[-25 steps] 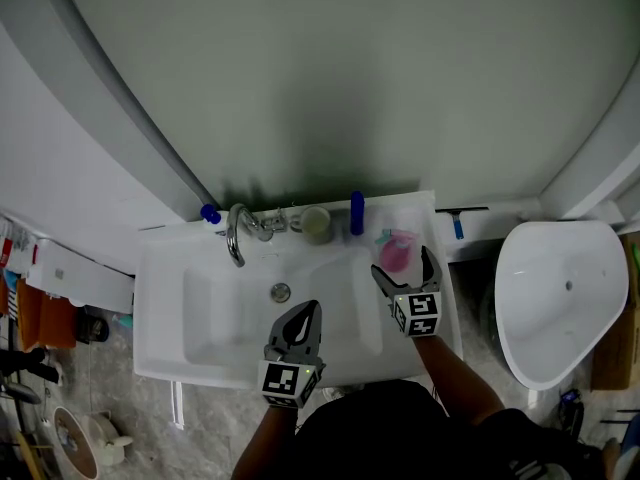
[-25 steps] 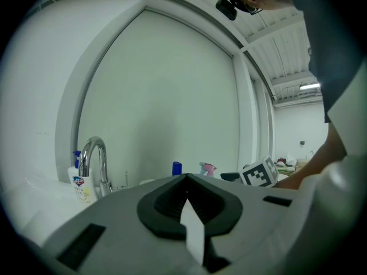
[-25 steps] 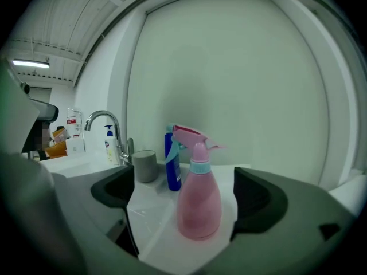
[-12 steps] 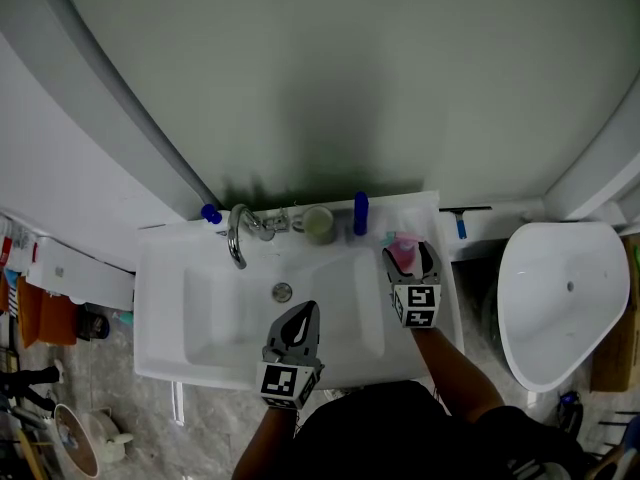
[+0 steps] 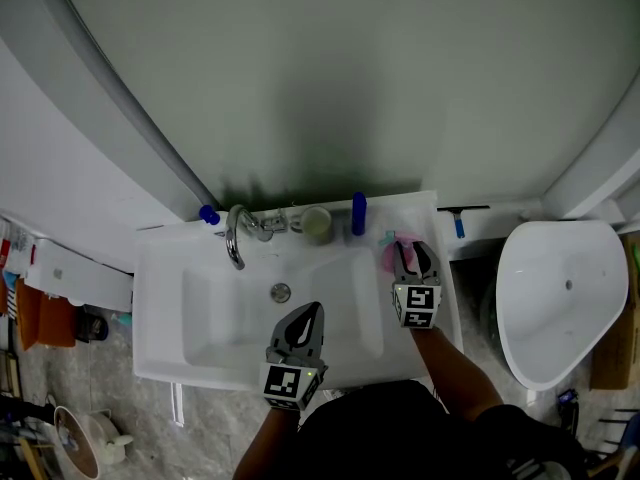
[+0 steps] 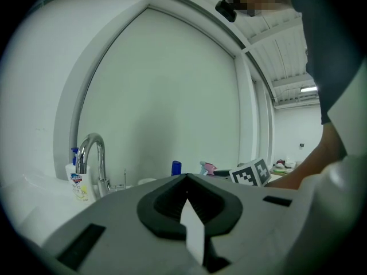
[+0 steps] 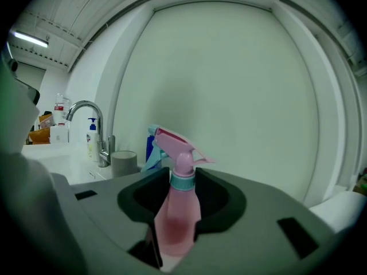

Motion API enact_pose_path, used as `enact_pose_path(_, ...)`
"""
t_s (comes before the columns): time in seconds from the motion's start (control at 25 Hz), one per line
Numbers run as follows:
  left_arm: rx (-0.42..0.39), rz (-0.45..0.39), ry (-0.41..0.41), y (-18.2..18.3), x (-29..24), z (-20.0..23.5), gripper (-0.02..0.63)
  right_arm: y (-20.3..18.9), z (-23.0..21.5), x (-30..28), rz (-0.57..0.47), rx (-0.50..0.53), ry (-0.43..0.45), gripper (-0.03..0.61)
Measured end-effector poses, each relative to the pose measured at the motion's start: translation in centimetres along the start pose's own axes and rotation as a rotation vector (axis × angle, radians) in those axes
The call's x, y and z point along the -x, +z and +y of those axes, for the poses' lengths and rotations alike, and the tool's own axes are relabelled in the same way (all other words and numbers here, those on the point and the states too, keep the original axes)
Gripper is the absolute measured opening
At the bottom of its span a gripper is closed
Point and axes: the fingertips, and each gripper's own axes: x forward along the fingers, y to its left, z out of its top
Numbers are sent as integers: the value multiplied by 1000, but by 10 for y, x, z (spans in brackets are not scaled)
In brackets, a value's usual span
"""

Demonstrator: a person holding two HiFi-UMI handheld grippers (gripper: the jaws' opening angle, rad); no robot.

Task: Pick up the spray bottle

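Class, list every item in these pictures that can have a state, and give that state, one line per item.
Spray bottle: upright, gripped.
Right tongs: shut on the spray bottle.
Left tongs: shut, empty.
Faucet: off, no water seen.
Cup: upright.

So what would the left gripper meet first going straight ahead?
Likely the blue bottle on the sink's back ledge, almost dead ahead of the left gripper; depth is unclear, so it could just miss it.
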Motion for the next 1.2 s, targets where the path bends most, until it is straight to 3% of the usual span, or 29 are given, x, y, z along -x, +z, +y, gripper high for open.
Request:
enact_pose_path(0.68,-15,-7,2,2,16,-9,-4,18,6,18,-45,23,63,132)
enact_pose_path(1.2,-17,-23,1,2,30,-23,-3,69,31,81,-151,36,184,130)
